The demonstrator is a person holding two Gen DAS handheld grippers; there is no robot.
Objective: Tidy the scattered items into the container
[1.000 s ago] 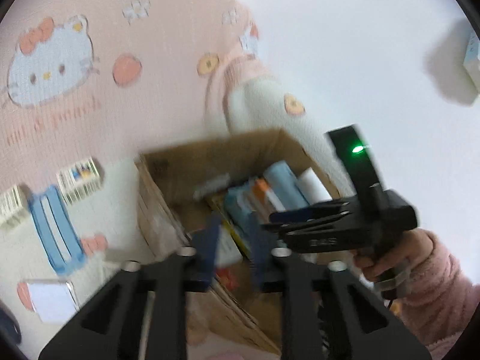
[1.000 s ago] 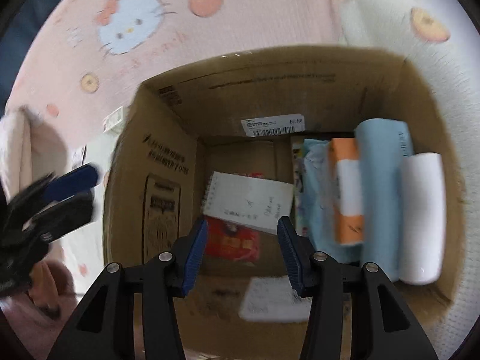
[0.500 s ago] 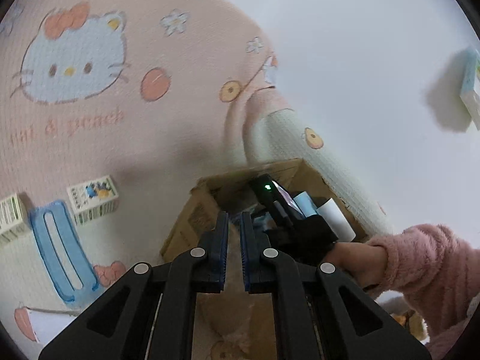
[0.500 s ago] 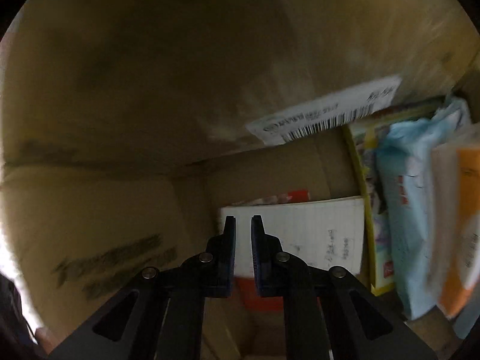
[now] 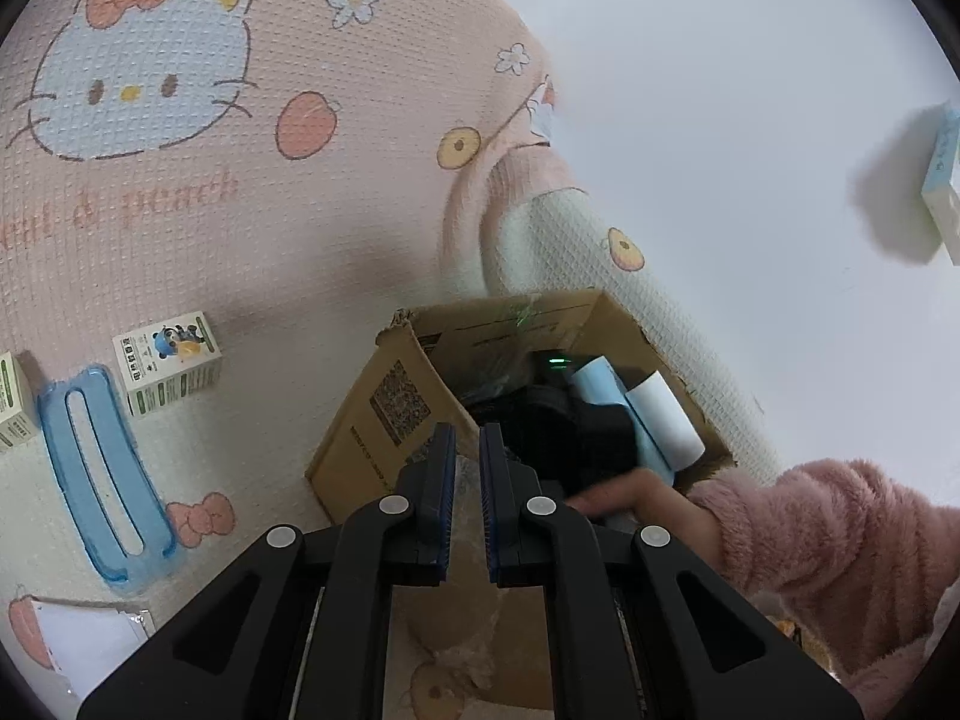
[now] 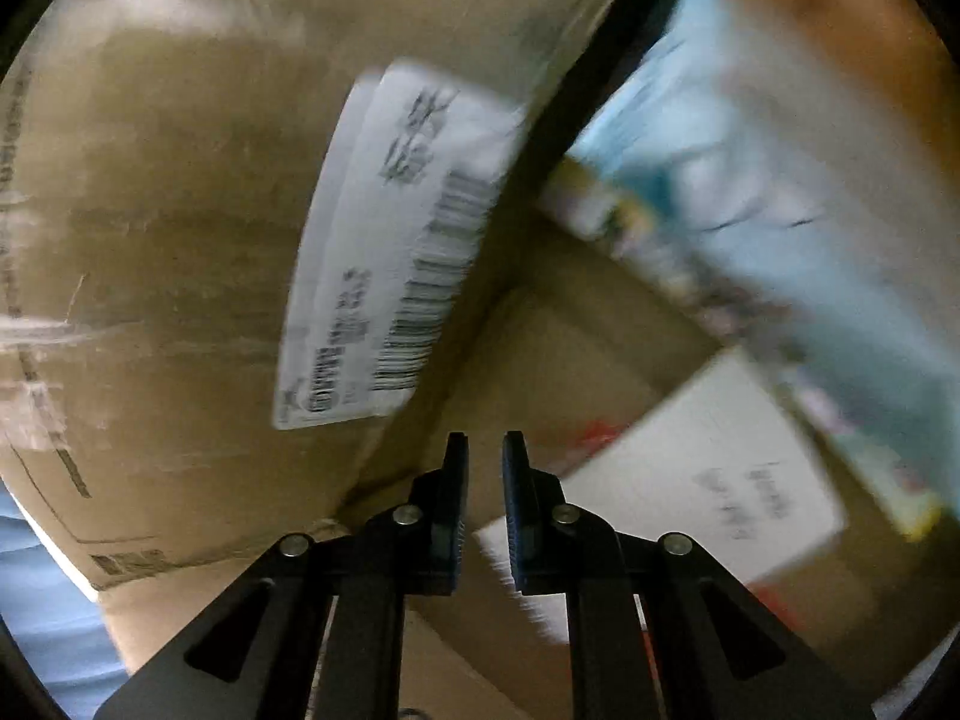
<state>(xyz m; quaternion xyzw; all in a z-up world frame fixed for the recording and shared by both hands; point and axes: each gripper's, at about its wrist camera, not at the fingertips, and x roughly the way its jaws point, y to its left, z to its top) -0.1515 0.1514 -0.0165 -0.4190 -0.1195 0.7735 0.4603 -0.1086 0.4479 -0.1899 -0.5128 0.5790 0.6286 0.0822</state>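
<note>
The cardboard box (image 5: 384, 420) stands open on the pink cartoon mat. My left gripper (image 5: 466, 441) hovers just before its near corner, shut with nothing between the pads. The right tool's black housing (image 5: 564, 426) is sunk inside the box, held by a hand in a fluffy pink sleeve (image 5: 810, 528). In the right wrist view my right gripper (image 6: 480, 447) is shut and empty, low near the box's labelled wall (image 6: 396, 264). Beside it lie a white notepad (image 6: 690, 480), a blue packet (image 6: 750, 150) and a yellow-edged book (image 6: 660, 282). A white roll (image 5: 663, 414) leans at the box's right side.
On the mat left of the box lie a blue plastic frame (image 5: 102, 474), a small white-and-green carton (image 5: 168, 363), a second carton (image 5: 12, 402) at the edge and a white card (image 5: 84, 642). A pale blue box (image 5: 942, 180) sits far right on the white surface.
My right gripper has shut, rolled and sunk from above the box rim to deep inside it. The left view has drawn back, so the box now looks smaller and farther off.
</note>
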